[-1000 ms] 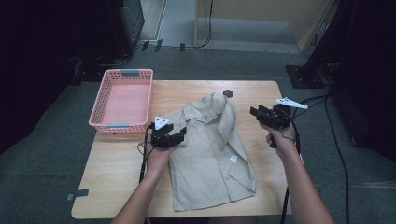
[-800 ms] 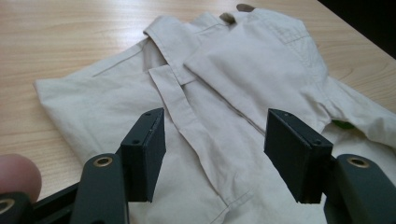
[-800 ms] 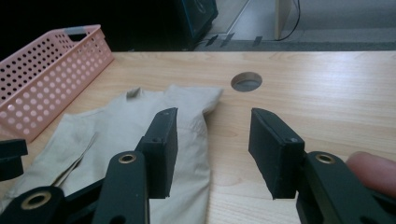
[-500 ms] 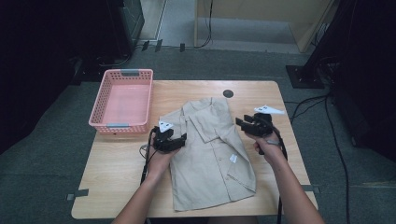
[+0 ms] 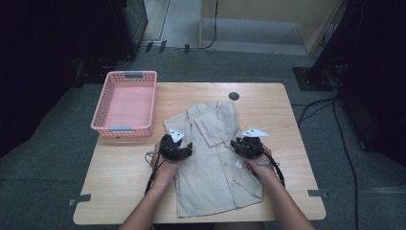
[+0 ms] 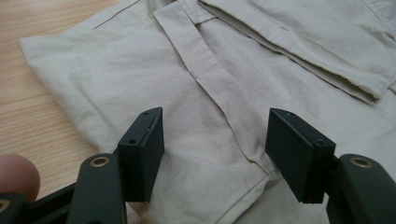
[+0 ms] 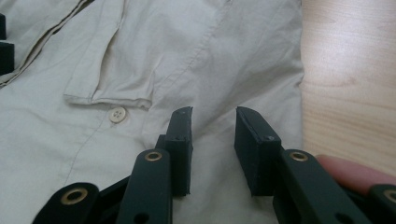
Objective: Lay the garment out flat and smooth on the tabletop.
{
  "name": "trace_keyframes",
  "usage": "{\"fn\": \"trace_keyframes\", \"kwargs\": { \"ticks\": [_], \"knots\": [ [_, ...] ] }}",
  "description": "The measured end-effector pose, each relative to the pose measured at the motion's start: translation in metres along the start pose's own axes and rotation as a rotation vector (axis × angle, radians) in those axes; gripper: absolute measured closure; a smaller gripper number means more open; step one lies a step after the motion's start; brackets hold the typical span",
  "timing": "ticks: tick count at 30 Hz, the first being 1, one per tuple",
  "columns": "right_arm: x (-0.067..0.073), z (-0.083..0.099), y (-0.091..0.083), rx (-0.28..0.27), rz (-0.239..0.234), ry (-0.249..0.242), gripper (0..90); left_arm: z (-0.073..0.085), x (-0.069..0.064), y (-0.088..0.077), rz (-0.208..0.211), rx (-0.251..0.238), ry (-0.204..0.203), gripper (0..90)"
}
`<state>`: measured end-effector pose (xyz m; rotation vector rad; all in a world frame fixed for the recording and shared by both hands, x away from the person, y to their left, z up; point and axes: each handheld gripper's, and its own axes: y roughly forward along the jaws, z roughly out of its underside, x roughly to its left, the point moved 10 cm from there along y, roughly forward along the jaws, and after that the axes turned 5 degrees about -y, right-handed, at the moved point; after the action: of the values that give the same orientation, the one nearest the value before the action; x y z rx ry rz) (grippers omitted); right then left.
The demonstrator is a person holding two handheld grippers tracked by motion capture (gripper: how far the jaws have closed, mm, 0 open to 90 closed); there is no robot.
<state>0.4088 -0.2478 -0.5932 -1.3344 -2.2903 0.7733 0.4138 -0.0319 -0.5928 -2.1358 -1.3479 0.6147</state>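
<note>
I am reading no legible brand or writing anywhere; a small white tag [image 5: 238, 164] is showing on the short-sleeved beige cotton shirt [image 5: 218, 163], but its print is too small to make out. The pink slotted plastic basket [image 5: 125, 128] is sitting at the far left of the light wooden table [image 5: 268, 110], and I am seeing only its bare pink floor inside. The shirt is lying flat and front-up across the middle of the table, collar toward the far edge, hem toward the person, just beside the basket but not touching it. I am watching the left gripper [image 6: 214, 149] hovering low over the shirt's left shoulder and sleeve area, its jaws standing well spread with cloth lying beneath them and nothing pinched. The right gripper [image 7: 213, 140] is coming in low over the shirt's right side, near a flap with a pale round button [image 7: 117, 114]; its jaws have just been closing, standing narrowly apart with a visible gap, and I cannot tell that any fabric is caught. Both forearms are reaching in from the near edge, hands wrapped around the gripper bodies.
</note>
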Motion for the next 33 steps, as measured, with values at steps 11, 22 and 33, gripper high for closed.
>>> {"fn": "trace_keyframes", "kwargs": {
  "ticks": [11,22,33],
  "knots": [
    [0.024,0.031,-0.035,0.006,0.099,-0.024,70.3,0.023,-0.013,-0.025,0.072,0.007,0.057,37.1],
    [0.05,0.055,-0.061,0.011,0.146,-0.017,70.8,0.043,-0.013,-0.047,0.112,0.012,0.091,35.6],
    [0.089,-0.001,-0.07,-0.051,0.029,-0.211,56.8,0.042,-0.013,-0.046,0.101,0.012,0.09,35.6]
  ]
}}
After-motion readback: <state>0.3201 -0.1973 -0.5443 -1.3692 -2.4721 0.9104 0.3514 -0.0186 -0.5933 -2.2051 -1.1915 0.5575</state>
